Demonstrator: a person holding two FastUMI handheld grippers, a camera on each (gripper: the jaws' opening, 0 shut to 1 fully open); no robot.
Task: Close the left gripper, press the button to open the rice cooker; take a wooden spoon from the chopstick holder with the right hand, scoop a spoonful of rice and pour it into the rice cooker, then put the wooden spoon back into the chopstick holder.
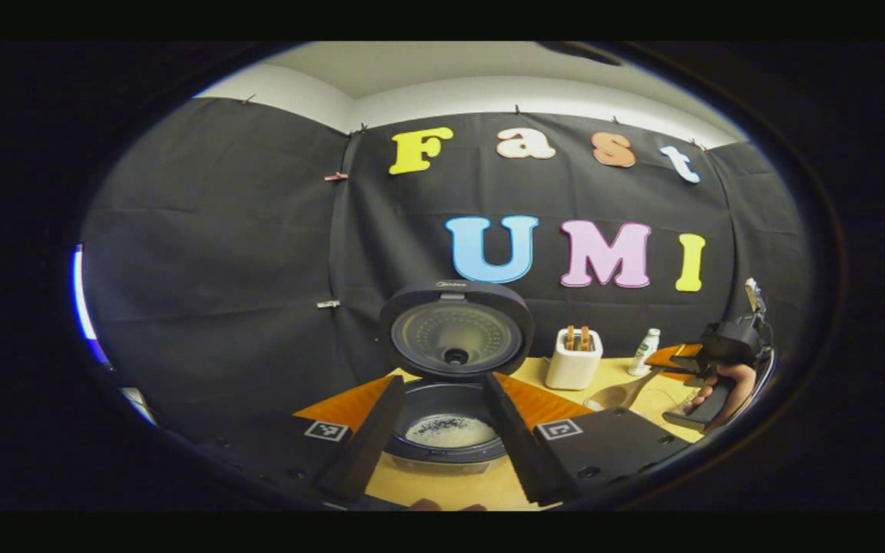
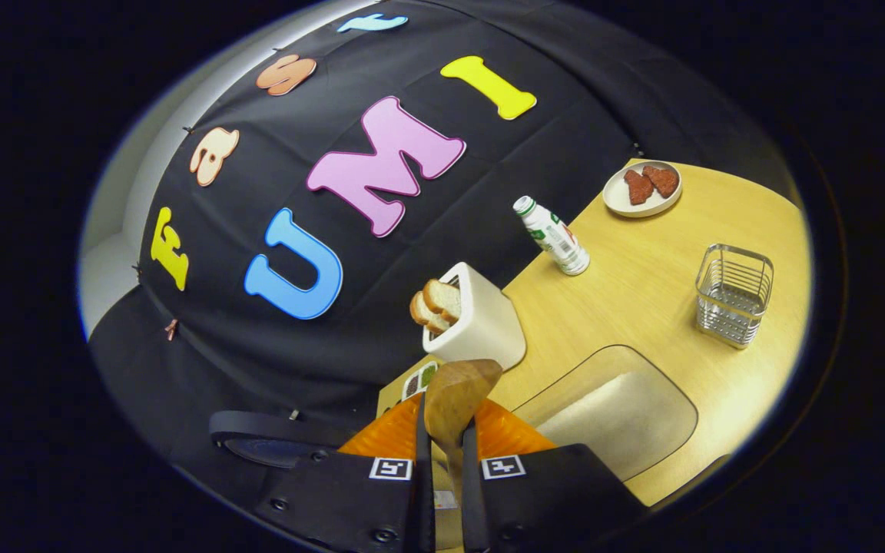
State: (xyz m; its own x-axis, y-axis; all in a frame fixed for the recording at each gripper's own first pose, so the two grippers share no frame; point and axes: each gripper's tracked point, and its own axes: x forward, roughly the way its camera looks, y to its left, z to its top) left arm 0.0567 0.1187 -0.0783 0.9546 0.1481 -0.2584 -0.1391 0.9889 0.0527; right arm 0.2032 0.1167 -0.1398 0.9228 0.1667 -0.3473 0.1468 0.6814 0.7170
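Note:
The rice cooker [image 1: 454, 449] stands open in the left gripper view, its round lid [image 1: 454, 330] raised and white rice lying in the inner pot [image 1: 450, 430]. My left gripper [image 1: 442, 382] is open, its fingers framing the pot from in front. My right gripper [image 2: 446, 444] is shut on the handle of the wooden spoon [image 2: 458, 390], whose bowl points towards the toaster. From the left gripper view, that gripper [image 1: 700, 369], held by a hand, is at the right with the spoon [image 1: 618, 395] low over the table. The wire chopstick holder [image 2: 734, 296] stands empty at the right.
A white toaster [image 2: 481, 322] with bread slices is behind the spoon, next to a small bottle [image 2: 554, 234]. A plate [image 2: 621, 201] with two dark pieces sits at the far edge. A clear tub of rice [image 2: 615, 411] lies near the right gripper. The cooker lid [image 2: 273, 442] shows at lower left.

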